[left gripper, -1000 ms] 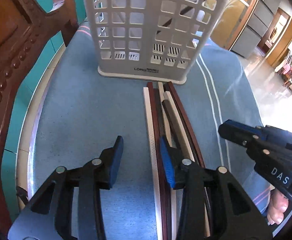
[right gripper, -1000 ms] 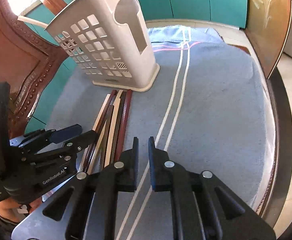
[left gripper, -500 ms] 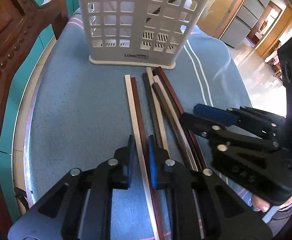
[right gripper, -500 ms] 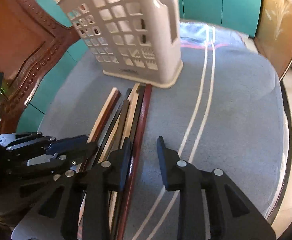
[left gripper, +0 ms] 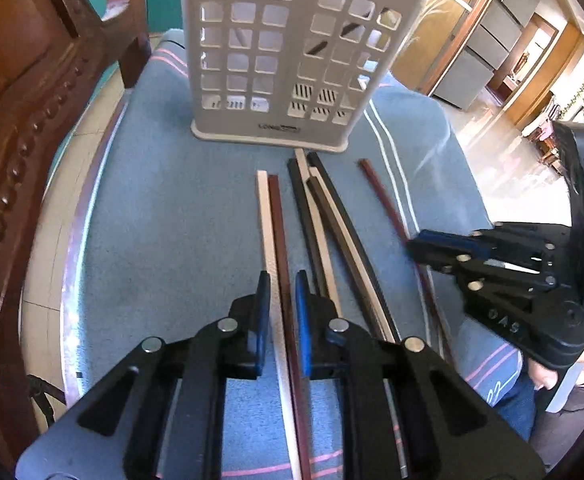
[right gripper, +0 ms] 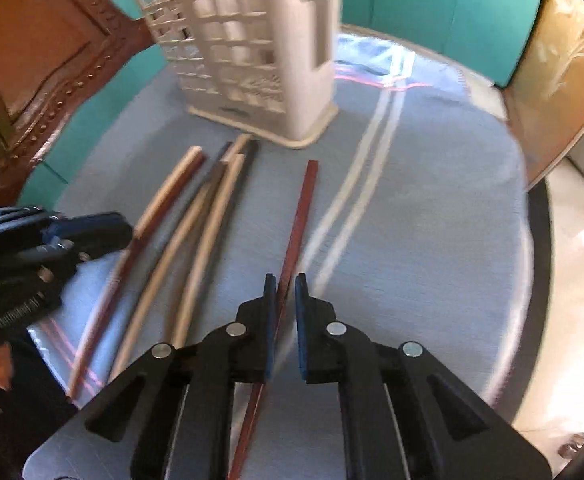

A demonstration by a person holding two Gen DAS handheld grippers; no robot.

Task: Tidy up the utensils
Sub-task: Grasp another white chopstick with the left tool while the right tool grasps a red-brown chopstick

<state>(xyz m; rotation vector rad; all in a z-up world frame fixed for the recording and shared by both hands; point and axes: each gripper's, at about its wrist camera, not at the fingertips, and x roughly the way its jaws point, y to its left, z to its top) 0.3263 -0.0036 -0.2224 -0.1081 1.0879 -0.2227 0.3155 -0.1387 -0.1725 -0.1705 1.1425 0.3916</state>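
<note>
Worktop point(left gripper: 152, 208): a rounded surface under a blue towel with pale stripes, carrying everything; a carved wooden chair point(left gripper: 20, 120) stands at its left edge.
Caddy point(left gripper: 288, 60): the white lattice utensil holder stands upright at the far end, open at the top, seemingly where the sticks are meant to go; dark shapes show through its holes, but I cannot tell what they are.
Chopsticks point(left gripper: 324, 224): a loose bundle of dark and pale sticks lies flat, tips toward the caddy's foot, probably laid out to be picked off in pairs.
Separated stick point(right gripper: 300, 216): one reddish-brown stick lies apart to the right of the bundle, near the towel's stripes.
Left claw point(left gripper: 279, 320): low over the towel, fingers narrowed around a cream and a reddish stick point(left gripper: 271, 232) lying side by side; they look nearly pinched, though contact is not certain.
Right claw point(right gripper: 281, 316): narrowed around the separated stick, a small gap showing on its right side; the view is blurred.
</note>
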